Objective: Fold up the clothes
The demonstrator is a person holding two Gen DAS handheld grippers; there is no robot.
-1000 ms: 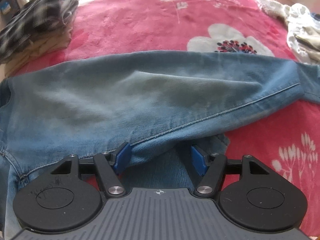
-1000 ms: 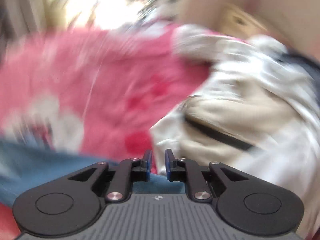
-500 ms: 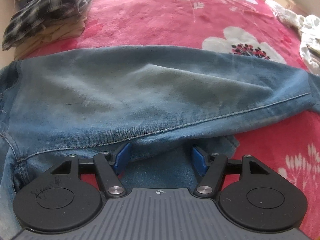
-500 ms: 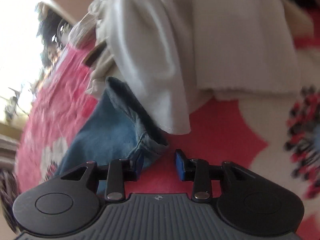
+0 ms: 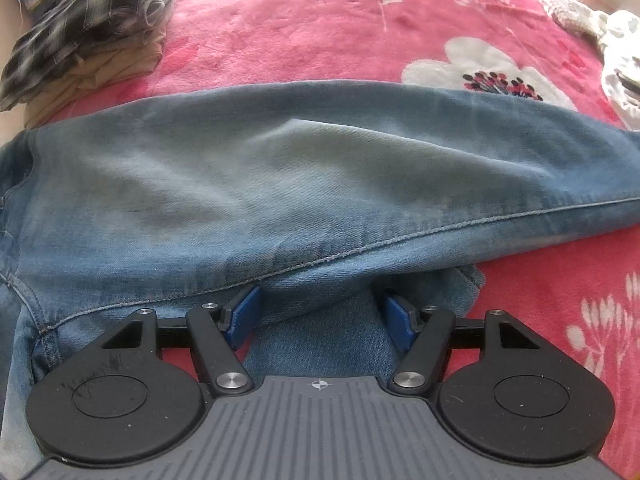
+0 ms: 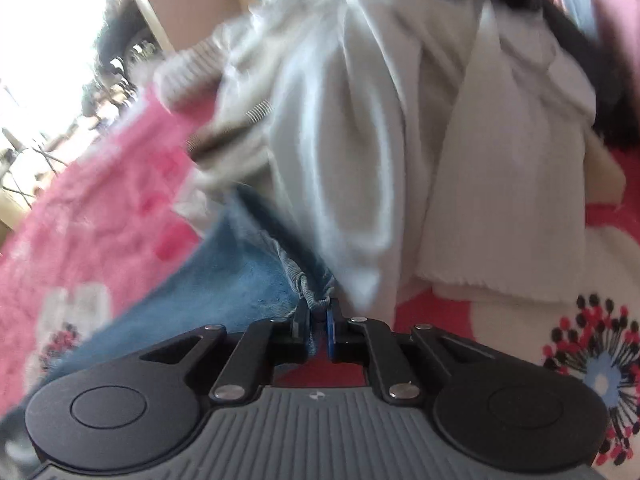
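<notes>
Blue jeans [image 5: 304, 184] lie across the red flowered blanket [image 5: 320, 28], one leg folded over the other. My left gripper [image 5: 320, 314] is open at the near edge of the upper leg, its blue pads on either side of a fold of denim without pinching it. In the right wrist view, the jeans' leg hem [image 6: 308, 284] is bunched between the pads of my right gripper [image 6: 318, 328], which is shut on it. The denim leg [image 6: 224, 280] runs away to the left.
A stack of folded clothes with a plaid shirt [image 5: 84, 36] on top sits at the far left of the bed. A heap of white and beige garments [image 6: 400, 152] lies right behind the jeans' hem, also seen at the far right [image 5: 616, 64].
My right gripper swung down to the jeans' hem and closed on it; half a second ago its pads stood apart beside the hem. The left gripper stayed open at the fold, drifting slightly.
</notes>
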